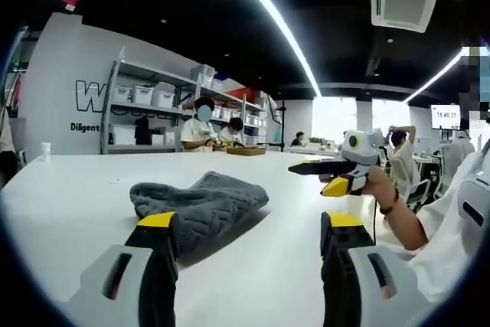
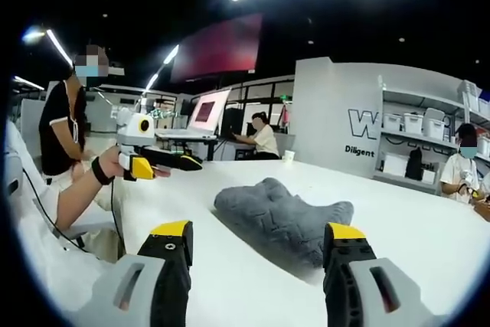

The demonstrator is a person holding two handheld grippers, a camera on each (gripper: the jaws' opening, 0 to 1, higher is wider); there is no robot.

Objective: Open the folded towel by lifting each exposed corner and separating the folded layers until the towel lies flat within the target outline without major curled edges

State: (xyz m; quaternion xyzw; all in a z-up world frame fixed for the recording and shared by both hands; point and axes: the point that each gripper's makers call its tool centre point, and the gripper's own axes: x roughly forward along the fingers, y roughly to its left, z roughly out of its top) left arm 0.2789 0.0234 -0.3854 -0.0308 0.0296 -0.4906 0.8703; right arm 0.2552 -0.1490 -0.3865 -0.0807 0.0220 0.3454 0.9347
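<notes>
A grey quilted towel [image 1: 203, 204] lies bunched and folded on the white table [image 1: 69, 204]. In the left gripper view it sits just beyond my left gripper [image 1: 251, 223], whose left jaw overlaps its near edge. That gripper is open, with nothing between its yellow-tipped jaws. In the right gripper view the towel [image 2: 283, 216] lies ahead, between and beyond the jaws of my right gripper [image 2: 259, 231], which is open and empty. Each gripper also appears in the other's view, held in a hand above the table: the right gripper [image 1: 312, 178] and the left gripper [image 2: 184, 168].
The white table [image 2: 429, 235] stretches wide around the towel. A paper cup [image 1: 46, 151] stands at its far edge, and a wooden tray [image 1: 246, 151] lies far back. People sit at the back by shelves with white bins [image 1: 153, 97]. A sleeve [image 1: 459, 212] is at the right.
</notes>
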